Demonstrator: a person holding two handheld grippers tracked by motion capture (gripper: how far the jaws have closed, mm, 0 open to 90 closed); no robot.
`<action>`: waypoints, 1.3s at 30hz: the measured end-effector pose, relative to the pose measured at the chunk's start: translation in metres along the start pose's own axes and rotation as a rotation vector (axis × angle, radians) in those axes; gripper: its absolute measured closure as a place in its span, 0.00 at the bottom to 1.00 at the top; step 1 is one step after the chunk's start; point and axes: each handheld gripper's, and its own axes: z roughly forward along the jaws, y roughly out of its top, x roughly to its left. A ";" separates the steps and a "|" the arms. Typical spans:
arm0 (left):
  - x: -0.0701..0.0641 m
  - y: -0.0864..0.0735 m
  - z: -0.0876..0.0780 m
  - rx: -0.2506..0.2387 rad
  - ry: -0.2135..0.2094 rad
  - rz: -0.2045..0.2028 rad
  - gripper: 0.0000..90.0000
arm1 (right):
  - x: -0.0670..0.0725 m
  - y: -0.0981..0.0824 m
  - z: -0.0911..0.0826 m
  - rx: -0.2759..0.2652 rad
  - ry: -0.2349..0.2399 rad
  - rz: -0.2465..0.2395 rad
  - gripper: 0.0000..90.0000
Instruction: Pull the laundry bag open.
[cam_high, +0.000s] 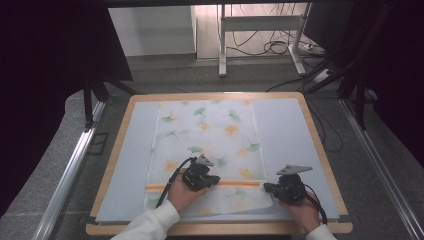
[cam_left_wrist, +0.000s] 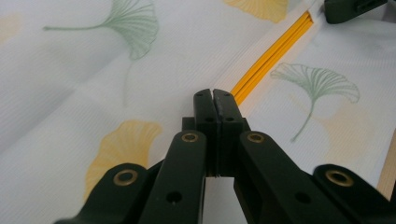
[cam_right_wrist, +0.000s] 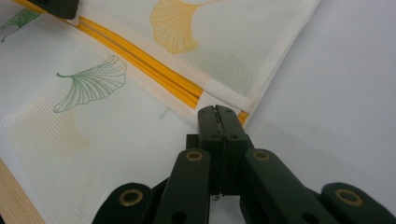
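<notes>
The white mesh laundry bag with ginkgo-leaf print (cam_high: 207, 145) lies flat on the grey table mat (cam_high: 285, 130). Along its orange zipper (cam_high: 235, 183), the left gripper (cam_high: 212, 180), jaws closed, pinches at mid-track, probably the slider. At the zipper's right end, the right gripper (cam_high: 267, 188) clamps the bag's seam. For smooth travel, the anchor should hold the zipper taut and the pull stay parallel to it.

Soft, even light falls on the table (cam_high: 320, 150) from overhead, with faint shadows and no glare. Around the table the room sinks into near-black (brightest behind it, by the far wall). Both gripper views are sharp mid-frame, softening toward their lower edges.
</notes>
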 end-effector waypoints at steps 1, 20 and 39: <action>0.000 0.000 0.000 0.000 0.000 0.000 1.00 | 0.000 0.000 0.000 0.000 0.000 0.000 1.00; 0.019 -0.022 -0.021 -0.017 0.020 -0.044 1.00 | -0.001 0.000 0.000 0.001 0.004 0.000 1.00; 0.035 -0.040 -0.040 -0.026 0.047 -0.074 1.00 | -0.001 0.000 0.000 0.001 0.004 0.000 1.00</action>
